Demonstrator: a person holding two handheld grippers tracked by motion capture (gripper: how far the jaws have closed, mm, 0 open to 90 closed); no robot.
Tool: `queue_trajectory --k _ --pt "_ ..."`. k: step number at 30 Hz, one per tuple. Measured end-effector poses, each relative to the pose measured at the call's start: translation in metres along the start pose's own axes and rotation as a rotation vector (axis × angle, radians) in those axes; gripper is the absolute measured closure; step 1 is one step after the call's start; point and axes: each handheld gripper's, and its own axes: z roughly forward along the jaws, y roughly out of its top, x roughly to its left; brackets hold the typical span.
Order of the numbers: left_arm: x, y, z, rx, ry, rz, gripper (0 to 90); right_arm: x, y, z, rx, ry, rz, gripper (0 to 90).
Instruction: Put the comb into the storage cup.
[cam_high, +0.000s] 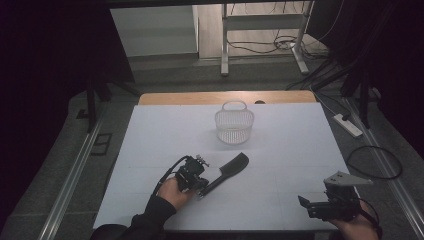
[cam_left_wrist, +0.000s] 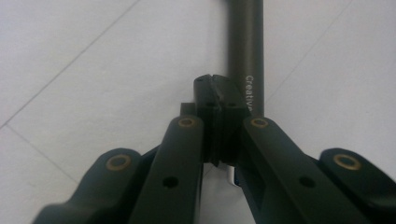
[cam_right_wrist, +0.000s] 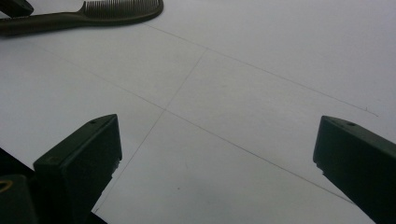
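Lower left of centre, high view: your left gripper (cam_high: 200, 186), jaws pressed together with nothing between them, tips just beside the comb (cam_high: 229, 172) handle. Comb: flat on the table (cam_high: 150, 135), long axis running up-right from those jaws, toothed end toward the basket (cam_high: 234, 122) at upper centre. Lower right: your right gripper (cam_high: 307, 205), jaws spread and empty, well apart from the comb. Nearer hand: left.
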Motion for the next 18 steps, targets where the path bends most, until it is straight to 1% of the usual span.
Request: queue_trajectory --k 3,4,5,6,9,10,11,13,14,15,18 --pt "0.002 0.0 -0.006 -0.027 0.003 -0.006 87.7 0.0 0.0 0.0 -0.001 0.0 -0.001 1.3" --pt "0.002 0.0 -0.008 -0.039 0.003 -0.01 83.8 0.0 0.0 0.0 0.001 0.001 0.0 1.3" --pt "0.002 -0.001 -0.011 -0.051 0.0 -0.007 83.8 0.0 0.0 0.0 0.001 0.001 0.0 1.3" --pt "0.002 -0.001 -0.013 -0.062 -0.008 -0.008 81.6 0.0 0.0 0.0 0.0 0.001 0.0 1.3" --pt "0.002 -0.002 -0.02 -0.085 -0.009 -0.006 72.2 0.0 0.0 0.0 0.0 0.001 -0.001 1.3" --pt "0.002 -0.003 -0.021 -0.093 -0.01 -0.006 65.2 0.0 0.0 0.0 -0.001 0.001 0.0 1.3" --pt "0.002 -0.003 -0.023 -0.099 -0.008 -0.005 65.2 0.0 0.0 0.0 -0.001 0.001 0.0 1.3" --pt "0.001 -0.004 -0.027 -0.115 -0.008 -0.004 59.0 0.0 0.0 0.0 0.0 0.001 -0.001 1.3" --pt "0.001 -0.004 -0.029 -0.125 -0.005 -0.002 55.3 0.0 0.0 0.0 0.0 0.001 -0.001 1.3" --pt "0.0 -0.005 -0.031 -0.137 -0.002 -0.001 49.0 0.0 0.0 0.0 -0.001 0.001 -0.001 1.2" --pt "0.001 -0.006 -0.036 -0.157 0.008 -0.005 37.3 0.0 0.0 0.0 -0.001 0.001 -0.001 1.2"
